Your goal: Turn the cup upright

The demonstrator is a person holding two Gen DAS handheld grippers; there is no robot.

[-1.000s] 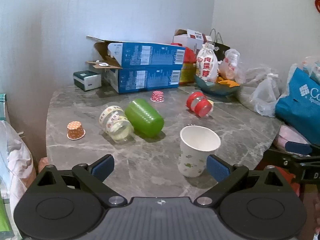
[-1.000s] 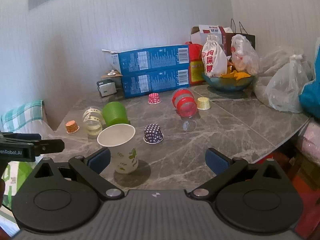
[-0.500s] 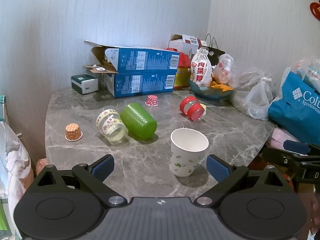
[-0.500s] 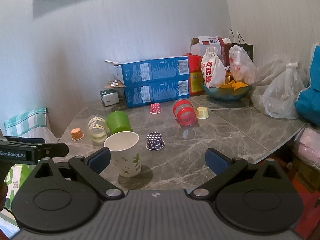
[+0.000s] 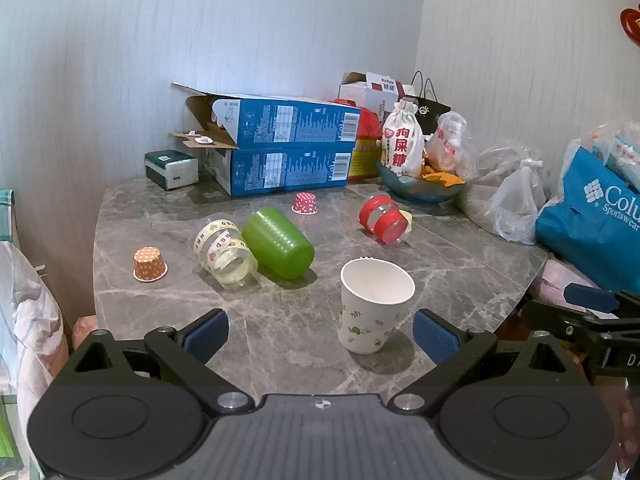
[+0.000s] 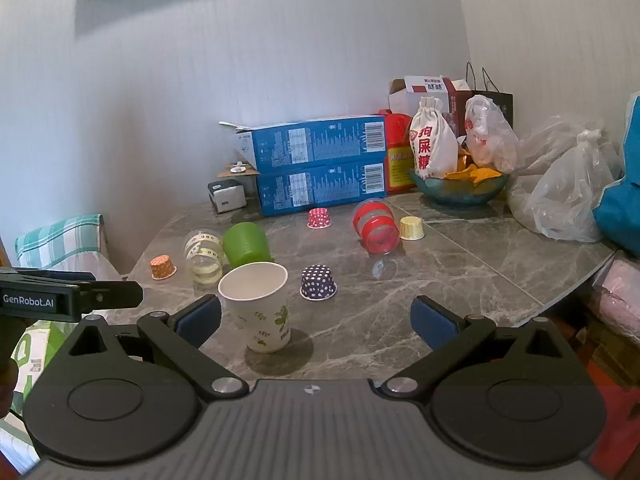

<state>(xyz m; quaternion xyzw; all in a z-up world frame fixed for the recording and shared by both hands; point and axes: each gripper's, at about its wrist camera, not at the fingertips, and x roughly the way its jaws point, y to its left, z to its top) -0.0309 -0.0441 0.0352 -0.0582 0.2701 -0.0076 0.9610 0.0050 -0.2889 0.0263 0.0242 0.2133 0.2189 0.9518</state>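
Note:
A white paper cup with green leaf print stands upright on the grey marble table, mouth up; it also shows in the right wrist view. My left gripper is open and empty, held back from the cup near the table's front edge. My right gripper is open and empty, with the cup just ahead of its left finger. A green cup, a clear banded cup and a red-banded cup lie on their sides further back.
Small dotted cupcake liners sit upside down: orange, pink, dark blue, yellow. Stacked blue boxes, a bowl, plastic bags and a blue bag line the back and right.
Both grippers have drawn back and up from the table; the paper cup now sits farther ahead of them. The cup itself has stayed upright in place.

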